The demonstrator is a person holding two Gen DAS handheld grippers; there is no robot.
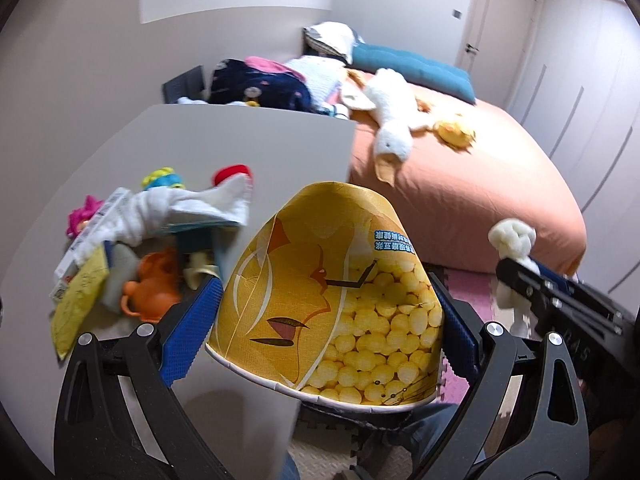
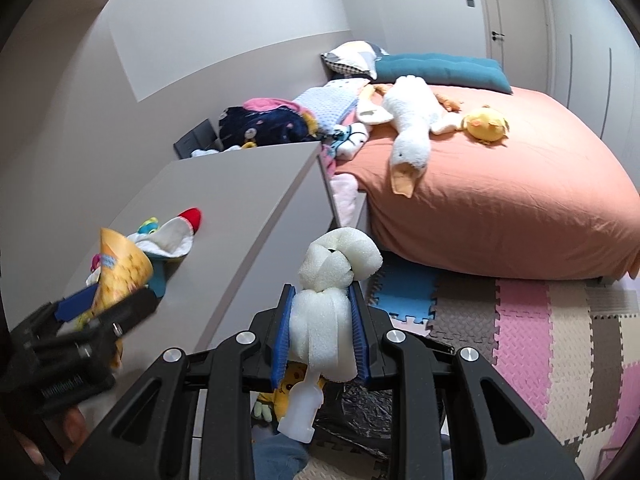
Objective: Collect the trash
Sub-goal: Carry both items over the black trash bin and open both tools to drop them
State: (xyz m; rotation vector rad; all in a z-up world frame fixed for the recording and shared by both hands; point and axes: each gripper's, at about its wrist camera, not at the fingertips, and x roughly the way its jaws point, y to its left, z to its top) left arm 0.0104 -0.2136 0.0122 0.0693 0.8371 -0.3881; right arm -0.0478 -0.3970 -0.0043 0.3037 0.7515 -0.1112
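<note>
Yellow paper cup [image 1: 328, 296], clamped across its sides in left tool [image 1: 326, 312]; white foam wad [image 2: 328, 304] pinched in right tool [image 2: 322, 336], both lifted off bench [image 1: 240, 140], apparently for binning.

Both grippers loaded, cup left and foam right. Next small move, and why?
Probably lower the right gripper toward the black bag on the floor below it and drop the white foam there; the left gripper holds the yellow cup too.
</note>
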